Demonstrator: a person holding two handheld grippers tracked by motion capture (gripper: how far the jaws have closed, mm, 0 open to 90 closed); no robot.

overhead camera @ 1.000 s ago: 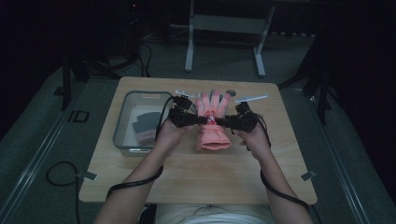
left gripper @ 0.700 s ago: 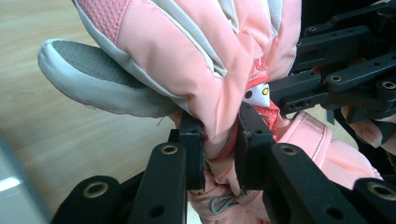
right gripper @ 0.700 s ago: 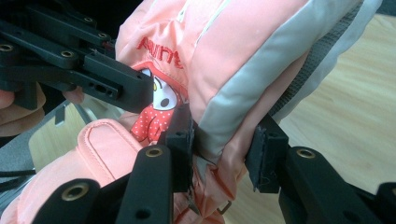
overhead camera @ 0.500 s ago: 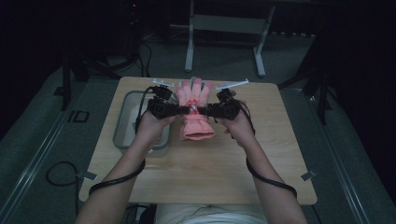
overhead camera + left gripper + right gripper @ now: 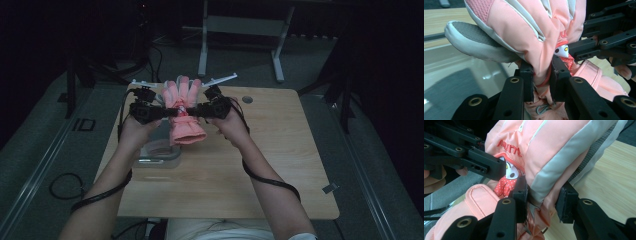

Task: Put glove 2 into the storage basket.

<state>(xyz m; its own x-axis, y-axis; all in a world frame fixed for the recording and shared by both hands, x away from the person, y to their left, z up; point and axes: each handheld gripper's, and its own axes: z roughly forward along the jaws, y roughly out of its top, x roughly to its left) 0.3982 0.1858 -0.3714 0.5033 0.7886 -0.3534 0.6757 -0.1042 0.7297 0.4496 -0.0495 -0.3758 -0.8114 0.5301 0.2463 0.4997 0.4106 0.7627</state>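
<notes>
Red stitched letters on the pink glove (image 5: 544,152) are only partly legible.

- The pink ski glove (image 5: 183,111), pinched at its wrist from both sides, has travelled toward 10 o'clock across the table (image 5: 280,170) and risen; its cuff now hangs over the clear tray (image 5: 159,154), where a second ago it lay right of the tray
- The left gripper (image 5: 170,112) and right gripper (image 5: 195,111) have moved with it, both toward 9 o'clock; the forearms now reach farther over the table
</notes>
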